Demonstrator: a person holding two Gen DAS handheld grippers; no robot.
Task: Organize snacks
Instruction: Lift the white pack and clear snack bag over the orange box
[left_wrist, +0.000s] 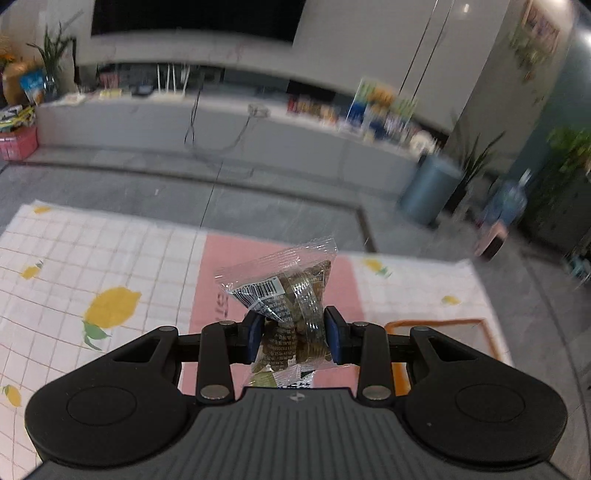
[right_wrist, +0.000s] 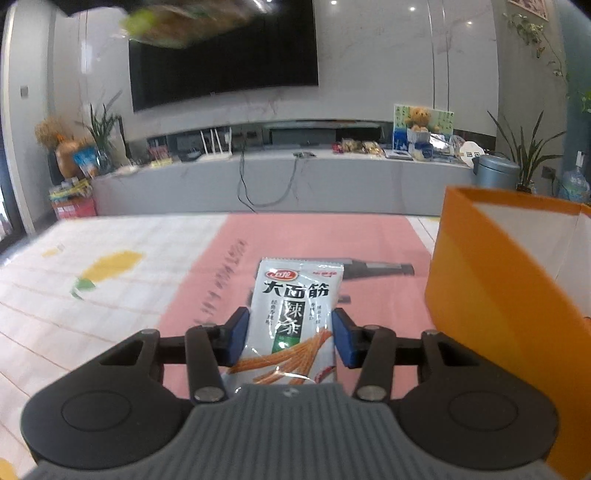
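My left gripper (left_wrist: 294, 338) is shut on a clear snack packet (left_wrist: 286, 290) with brown pieces and a barcode, held high above the pink mat (left_wrist: 218, 273). The orange box (left_wrist: 443, 323) shows only its rim low on the right of that view. My right gripper (right_wrist: 290, 338) is shut on a white spicy-strip packet (right_wrist: 295, 306) with black characters, just above the pink mat (right_wrist: 376, 236). The orange box (right_wrist: 491, 280) stands close on the right, its white inside visible. A blurred shape (right_wrist: 177, 22) at the top left may be the left hand's packet.
The table wears a white checked cloth with lemons (left_wrist: 110, 306). Beyond it stand a long grey TV bench (right_wrist: 280, 177) with cables and snacks, a dark screen (right_wrist: 221, 66), a grey bin (right_wrist: 495, 171), potted plants (right_wrist: 524, 147) and a pink basket (left_wrist: 18, 142).
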